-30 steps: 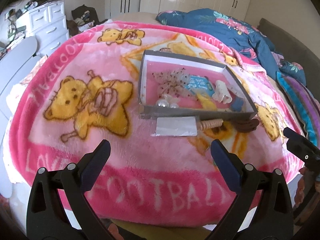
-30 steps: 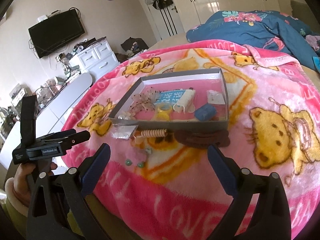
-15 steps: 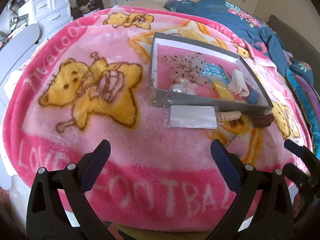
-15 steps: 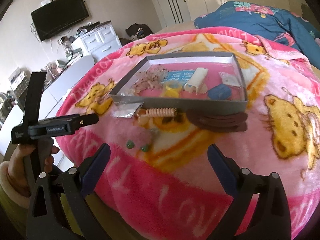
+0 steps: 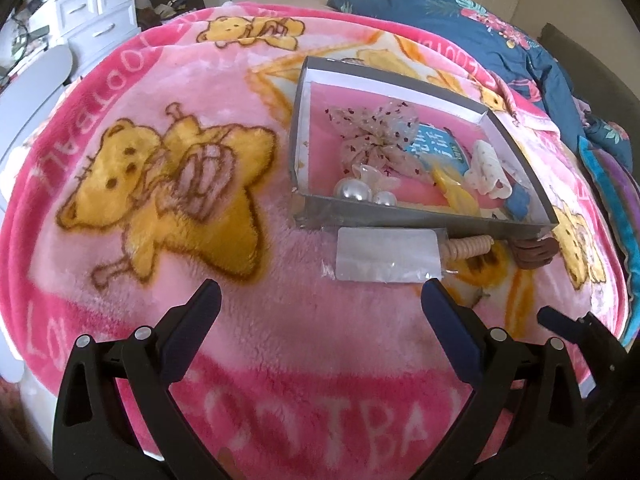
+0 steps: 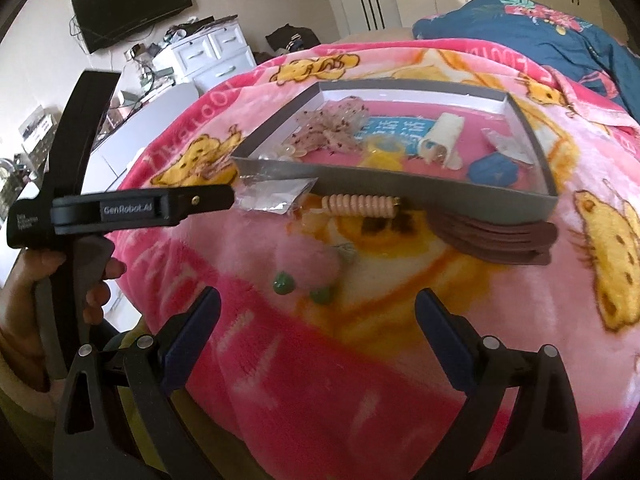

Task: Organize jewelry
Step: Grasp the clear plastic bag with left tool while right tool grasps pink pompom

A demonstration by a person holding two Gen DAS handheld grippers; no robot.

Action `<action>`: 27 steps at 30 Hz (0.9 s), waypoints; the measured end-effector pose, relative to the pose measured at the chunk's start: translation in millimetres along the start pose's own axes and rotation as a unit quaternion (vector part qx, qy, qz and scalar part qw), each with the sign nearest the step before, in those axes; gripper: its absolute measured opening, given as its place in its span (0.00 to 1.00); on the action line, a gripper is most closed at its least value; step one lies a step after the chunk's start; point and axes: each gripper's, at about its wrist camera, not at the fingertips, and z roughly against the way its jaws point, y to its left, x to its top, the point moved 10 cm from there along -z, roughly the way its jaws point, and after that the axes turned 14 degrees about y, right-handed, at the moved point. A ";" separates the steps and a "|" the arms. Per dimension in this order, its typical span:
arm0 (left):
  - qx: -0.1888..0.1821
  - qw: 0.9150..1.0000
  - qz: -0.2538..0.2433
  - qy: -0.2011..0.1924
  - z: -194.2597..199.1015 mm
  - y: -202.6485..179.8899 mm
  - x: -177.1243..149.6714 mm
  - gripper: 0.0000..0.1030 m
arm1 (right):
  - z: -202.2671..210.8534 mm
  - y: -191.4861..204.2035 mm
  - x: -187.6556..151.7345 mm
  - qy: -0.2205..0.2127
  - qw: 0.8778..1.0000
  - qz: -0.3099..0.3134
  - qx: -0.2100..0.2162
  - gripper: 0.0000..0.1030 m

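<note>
A grey shallow tray (image 5: 420, 222) (image 6: 440, 192) lies on the pink bear blanket and holds a sheer bow (image 5: 376, 136), pearls (image 5: 352, 191), a blue card and other pieces. In front of it lie a clear plastic packet (image 5: 386, 255) (image 6: 274, 196), a beaded peach bracelet (image 5: 470, 246) (image 6: 362, 205), a dark brown clip (image 6: 494, 240) and two green beads (image 6: 302, 290). My left gripper (image 5: 320, 304) is open, short of the packet. My right gripper (image 6: 318, 306) is open, just short of the green beads.
The blanket (image 5: 160, 208) covers a bed. A blue floral quilt (image 5: 480, 32) is bunched at the far right. White drawers (image 5: 100, 12) and a wall TV (image 6: 132, 0) stand off to the left. The left gripper body (image 6: 124, 210) crosses the right wrist view.
Both grippers have moved forward over the blanket toward the tray. The packet and green beads are closer now. Both stay open.
</note>
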 end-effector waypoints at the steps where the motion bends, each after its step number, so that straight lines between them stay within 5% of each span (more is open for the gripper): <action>1: 0.000 1.000 -0.002 0.001 -0.8 -0.8 1.9 0.91 | -3.5 1.2 0.9 0.002 1.000 0.000 0.000 0.94; 11: -0.047 0.999 0.003 0.027 -18.1 -13.4 14.8 0.91 | -26.4 3.0 14.6 0.006 1.000 -0.007 -0.003 0.92; 20: -0.093 0.995 0.008 0.046 -33.3 -29.8 16.5 0.91 | -42.1 3.6 16.7 0.016 1.000 0.004 -0.015 0.42; 25: -0.098 0.994 0.006 0.047 -39.1 -35.0 20.1 0.91 | -37.2 2.3 9.3 0.018 1.000 0.016 -0.009 0.38; 26: -0.100 0.994 0.005 0.046 -40.0 -36.2 21.0 0.91 | -36.2 2.3 7.7 0.019 1.000 0.018 -0.007 0.26; 27: -0.101 0.994 0.004 0.045 -40.7 -37.4 21.7 0.91 | -35.1 1.8 5.3 0.022 1.000 0.020 -0.006 0.26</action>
